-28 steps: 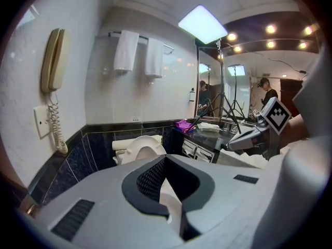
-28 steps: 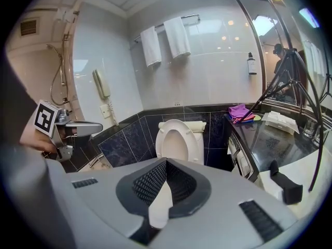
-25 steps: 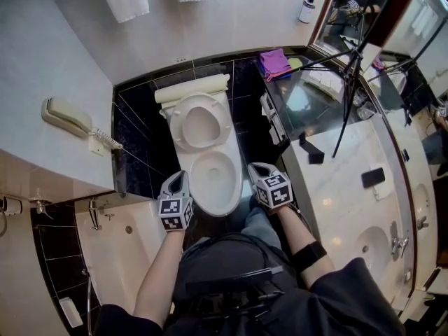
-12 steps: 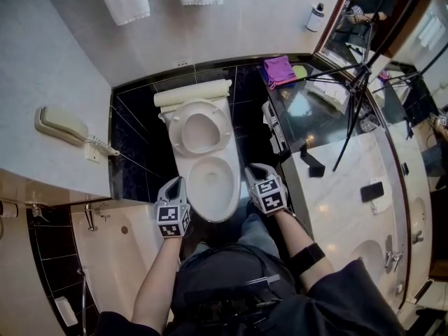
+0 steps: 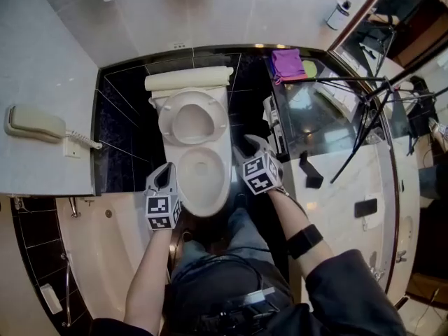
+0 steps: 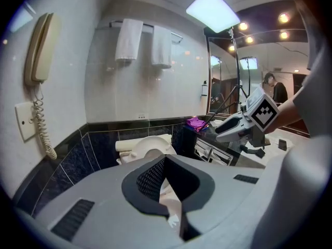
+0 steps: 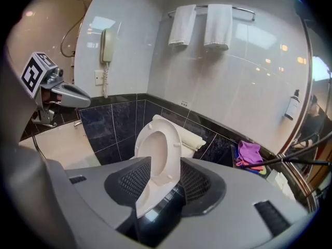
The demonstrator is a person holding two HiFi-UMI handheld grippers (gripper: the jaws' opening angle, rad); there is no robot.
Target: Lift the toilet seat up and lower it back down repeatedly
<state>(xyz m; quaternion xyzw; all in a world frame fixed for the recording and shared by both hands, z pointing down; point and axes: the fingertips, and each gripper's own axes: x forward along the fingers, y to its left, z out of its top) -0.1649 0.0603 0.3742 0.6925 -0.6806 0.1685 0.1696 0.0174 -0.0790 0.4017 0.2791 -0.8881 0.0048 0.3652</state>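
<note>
Toilet seat (image 5: 219, 117) raised, standing at the back edge of the bowl (image 5: 203, 203) and leaning toward the cistern (image 5: 187, 80); underside with its bumpers faces the right gripper view; bowl uncovered. Right gripper (image 5: 246, 148) just beside the bowl's right edge, in the narrow gap between bowl and the dark vanity side (image 5: 276, 128); jaws spread, having just been opening; the upright seat shows in the gap between the pads, neither pad pressing on it. Left gripper (image 5: 168, 167) just beside the bowl's left front edge, over the tub rim; jaw tips pressed together, nothing pinched; only a sliver of white bowl shows behind them. Person's legs close against the bowl's front edge. Around: bathtub (image 5: 105, 257) along the left; wall telephone (image 5: 31, 122) with coiled cord on the left wall; two white towels (image 7: 199, 25) on a rail above the cistern; black tiling behind and beside the toilet. On the vanity counter (image 5: 350, 166): purple cloth (image 5: 287, 63) at the far corner by the wall, dark flat phone (image 5: 365, 207) nearer the front edge; tripod (image 5: 364, 110) legs spread over the counter; small bottle (image 5: 341, 14) on the wall beside the mirror.
</note>
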